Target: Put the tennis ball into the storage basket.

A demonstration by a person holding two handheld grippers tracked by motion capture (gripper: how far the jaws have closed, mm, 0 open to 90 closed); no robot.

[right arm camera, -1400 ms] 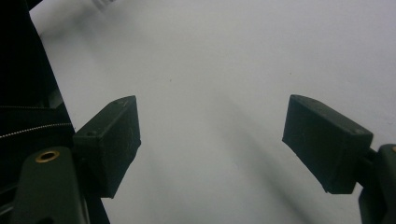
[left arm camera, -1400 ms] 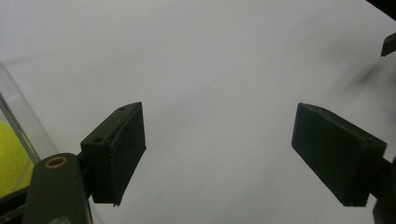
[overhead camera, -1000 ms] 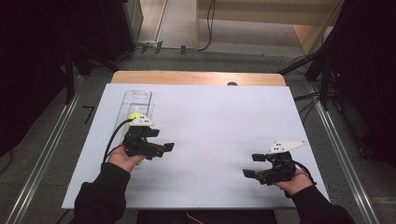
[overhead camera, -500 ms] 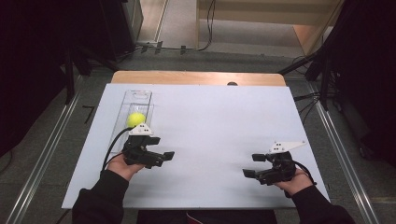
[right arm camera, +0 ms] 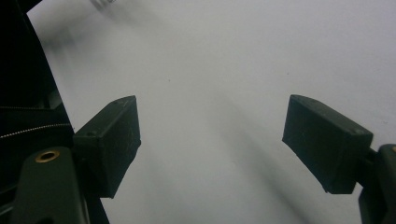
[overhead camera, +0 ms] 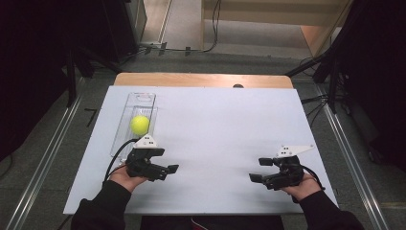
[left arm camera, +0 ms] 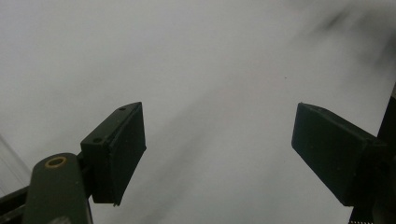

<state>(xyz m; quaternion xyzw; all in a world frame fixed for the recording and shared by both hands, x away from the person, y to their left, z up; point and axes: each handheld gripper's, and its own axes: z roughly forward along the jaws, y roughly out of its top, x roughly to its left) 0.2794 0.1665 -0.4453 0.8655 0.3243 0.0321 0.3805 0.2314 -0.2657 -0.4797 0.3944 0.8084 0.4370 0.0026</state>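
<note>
- The yellow ball (overhead camera: 140, 124) lies in the clear tray (overhead camera: 125, 139) at the far left of the white table (overhead camera: 225, 129), free of both grippers and sitting roughly midway along the tray.
- A second ago the left gripper (overhead camera: 160, 160) stood right over the ball in the high view, hiding most of it; now it has drawn back toward the person and sits just past the tray's near end, with the ball in full sight.
- Its jaws stand apart with nothing between them; the left gripper view (left arm camera: 219, 154) looks past the two black pads onto bare table.
- That reads as a finished placement: the ball appears to have been set in the tray and let go, and the hand is retreating to a resting place.
- The right gripper (overhead camera: 261, 170) has kept its spot at the near right of the table, well apart from tray and ball. Its jaws are spread wide and empty in the right gripper view (right arm camera: 210, 149).
- Judging by this, little is left to do with the ball unless a further move is meant; it looks settled in the tray.
</note>
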